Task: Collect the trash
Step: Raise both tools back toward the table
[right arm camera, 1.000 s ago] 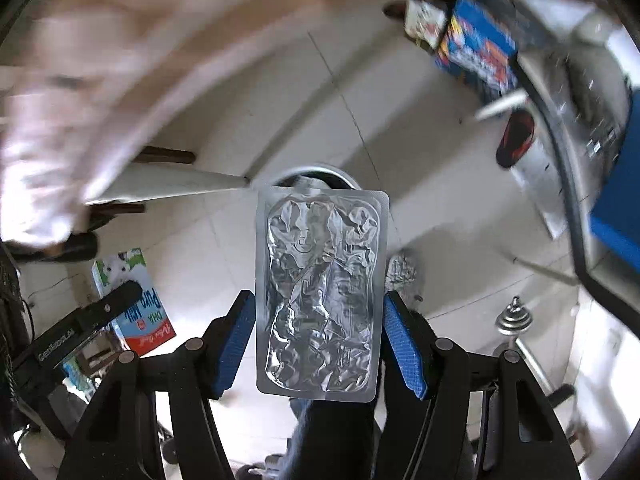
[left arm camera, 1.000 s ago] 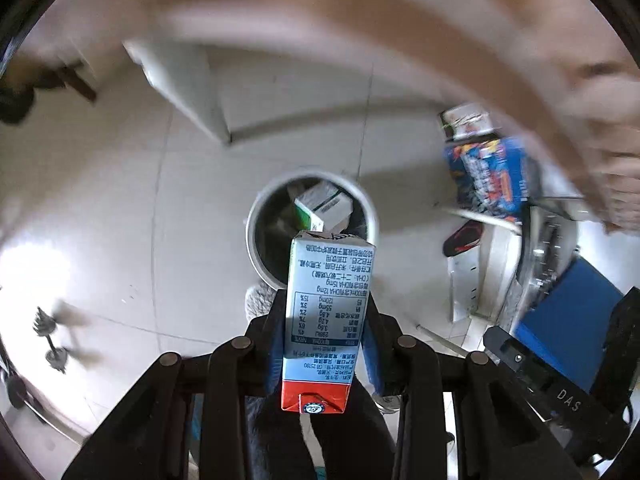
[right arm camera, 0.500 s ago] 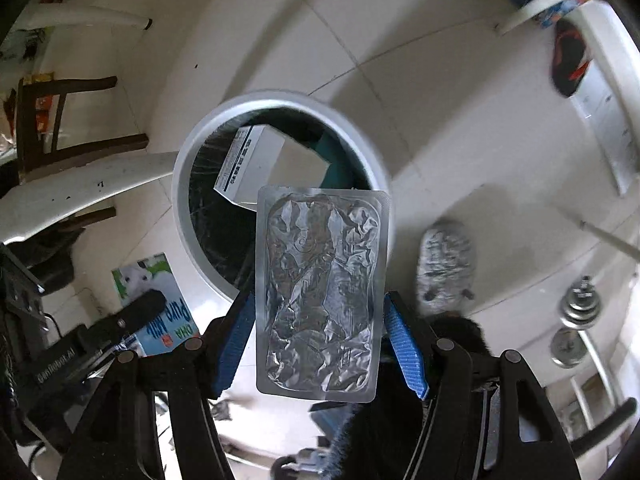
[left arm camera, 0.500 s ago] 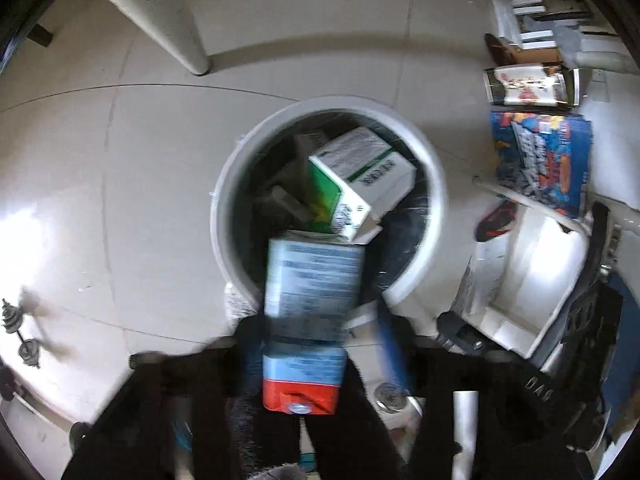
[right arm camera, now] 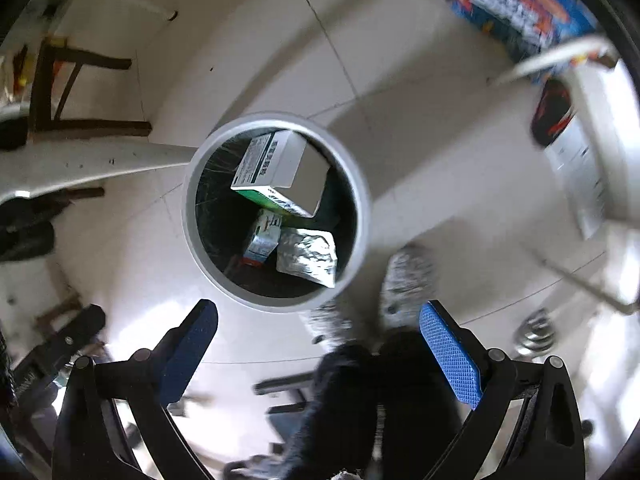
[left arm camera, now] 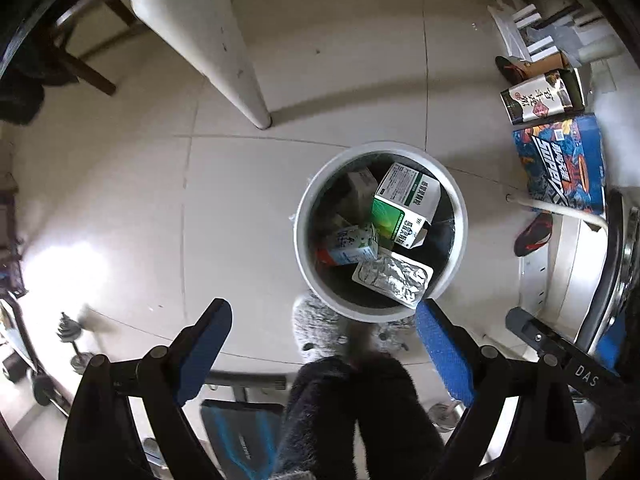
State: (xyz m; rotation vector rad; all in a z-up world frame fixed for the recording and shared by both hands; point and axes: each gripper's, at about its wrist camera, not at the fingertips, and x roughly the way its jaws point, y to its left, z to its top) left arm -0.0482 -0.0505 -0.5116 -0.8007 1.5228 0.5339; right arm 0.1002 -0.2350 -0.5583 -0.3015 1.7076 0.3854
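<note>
A round white trash bin (left arm camera: 304, 216) stands on the tiled floor below both grippers. Inside it lie a green and white box (left arm camera: 404, 208), a blue milk carton (left arm camera: 352, 246) and a silver foil blister pack (left arm camera: 394, 276). My left gripper (left arm camera: 320, 320) points straight down near the bin's near rim, its jaws opening, nothing between them. In the right wrist view the bin (right arm camera: 276, 118) holds the same box (right arm camera: 276, 172), carton (right arm camera: 262, 240) and foil pack (right arm camera: 308, 258). My right gripper (right arm camera: 318, 312) hangs above it, jaws opening wide and empty.
A white table leg (left arm camera: 224, 52) slants down just beyond the bin. Grey fuzzy slippers (left arm camera: 316, 328) on a person's feet stand against the bin's near side. A blue printed box (left arm camera: 560, 164), a red and black shoe (left arm camera: 534, 234) and a small dumbbell (left arm camera: 72, 336) lie around.
Both grippers sank toward the bin and opened. The milk carton left the left jaws and the foil pack left the right jaws; both now lie in the bin.
</note>
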